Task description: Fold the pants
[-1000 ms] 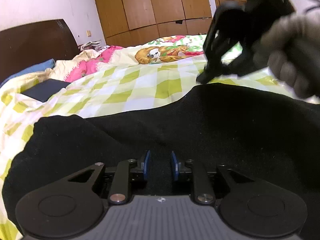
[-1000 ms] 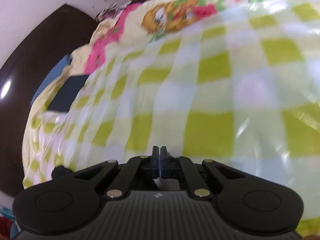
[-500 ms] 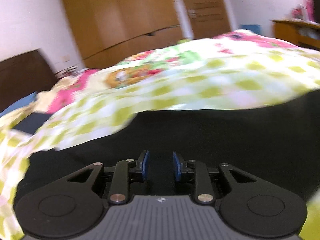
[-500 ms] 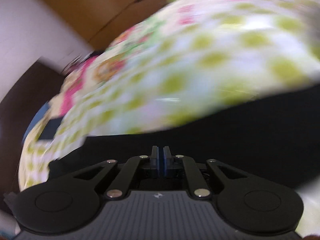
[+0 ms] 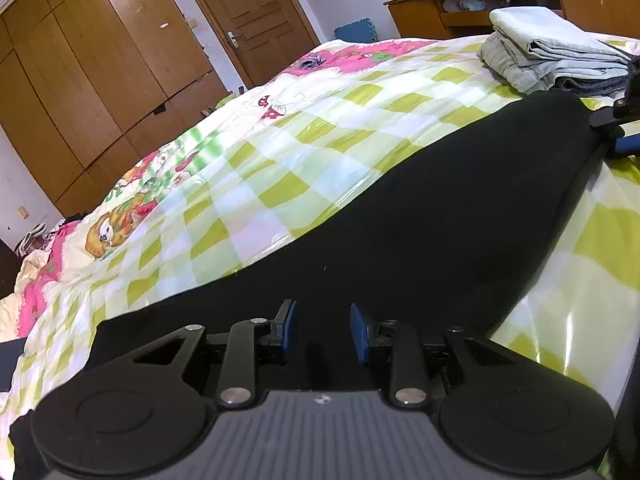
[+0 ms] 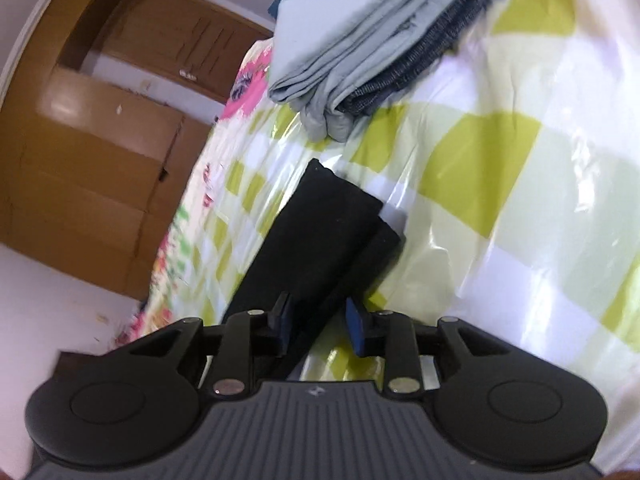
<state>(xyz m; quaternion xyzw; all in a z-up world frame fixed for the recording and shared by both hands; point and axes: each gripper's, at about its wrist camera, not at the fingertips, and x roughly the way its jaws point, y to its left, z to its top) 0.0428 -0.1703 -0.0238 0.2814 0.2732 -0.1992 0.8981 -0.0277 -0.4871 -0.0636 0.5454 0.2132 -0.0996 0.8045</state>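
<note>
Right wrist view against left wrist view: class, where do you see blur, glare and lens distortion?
Right wrist view: wardrobe at left smeared, white glare on the glossy quilt. Left wrist view: sharper, door and wardrobe lines bowed by the fisheye, black pants a featureless dark mass.

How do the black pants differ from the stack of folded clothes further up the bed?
The black pants lie stretched long and flat, one layer lapped over another; the stack of folded clothes is compact and piled high. The pants are uniformly black; the stack is pale grey-blue over dark denim-like fabric. The pants reach between the right gripper's opening fingers; the stack lies beyond. Both rest on the checked bedspread.
</note>
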